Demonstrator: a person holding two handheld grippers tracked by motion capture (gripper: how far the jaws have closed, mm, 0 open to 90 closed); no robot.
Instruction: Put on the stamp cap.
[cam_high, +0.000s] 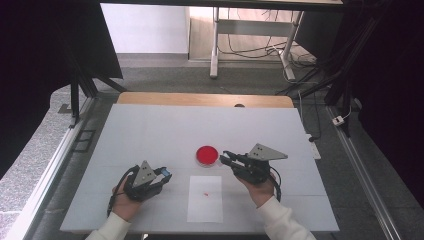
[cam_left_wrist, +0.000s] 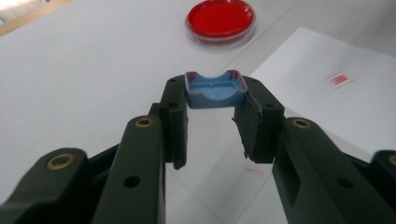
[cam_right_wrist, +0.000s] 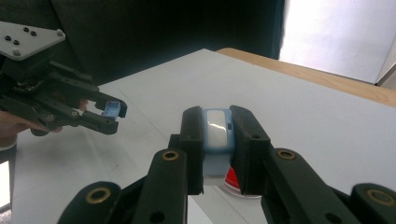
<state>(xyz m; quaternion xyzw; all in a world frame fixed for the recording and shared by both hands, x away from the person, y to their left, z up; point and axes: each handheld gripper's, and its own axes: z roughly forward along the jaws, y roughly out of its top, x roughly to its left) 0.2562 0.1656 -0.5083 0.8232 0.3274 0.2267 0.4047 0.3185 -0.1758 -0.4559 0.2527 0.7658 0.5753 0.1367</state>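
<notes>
Fingers (cam_right_wrist: 247, 140) grip a blue block (cam_right_wrist: 215, 128), half hiding the red dish (cam_right_wrist: 233, 184); left fingers (cam_left_wrist: 175, 116) pinch a blue cap (cam_left_wrist: 215, 91)

White table (cam_high: 150, 135); red dish (cam_high: 206, 155) near its middle, white paper sheet (cam_high: 205, 205) just beside dish, nearer the person.

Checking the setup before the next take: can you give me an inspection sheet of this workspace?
Surface: white table top, wooden edge at the far side.
Job's things: red dish; white sheet with a small red mark; blue cap; blue device.
Clutter: nothing seen.
Grippers: left tongs shut on the blue cap; right tongs shut on the blue device.
Cables: black cable trailing from the right tongs; loose cables on the floor beyond.
Surroundings: dark curtains, metal frame legs.
</notes>
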